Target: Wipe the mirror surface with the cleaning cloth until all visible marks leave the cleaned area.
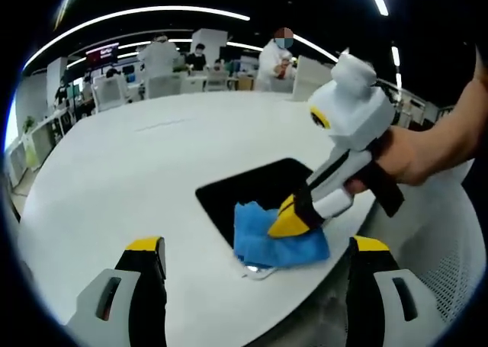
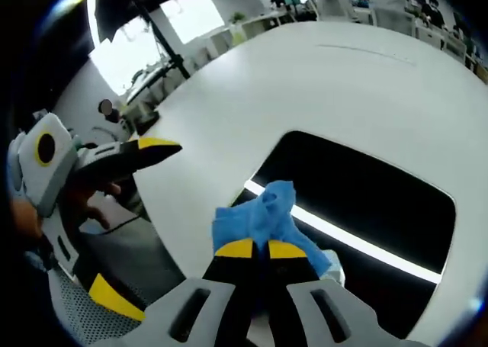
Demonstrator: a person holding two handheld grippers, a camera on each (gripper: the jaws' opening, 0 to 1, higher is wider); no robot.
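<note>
**Inspector:** Left tool [image 1: 255, 267]?

**Assistant:** Jaws spread, nothing held, hanging off the round white surface [image 1: 130, 171].

**Inspector:** Right tool [image 2: 264, 249]?

**Assistant:** Clenched on the blue cleaning cloth [image 2: 263, 213], pressed onto the mirror [image 2: 366, 202] just ahead.

**Inspector:** Handling?

**Assistant:** Cloth looks soft, light, bunches easily; grip its gathered fold. The mirror is likely fragile and slippery.

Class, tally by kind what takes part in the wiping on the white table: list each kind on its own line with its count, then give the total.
Grippers: 2, the left gripper with jaws apart and the right gripper clamped on the cloth
Blue cleaning cloths: 1, the cleaning cloth
Mirrors: 1, the mirror, dark and lying flat on the white table
Total: 4
</note>
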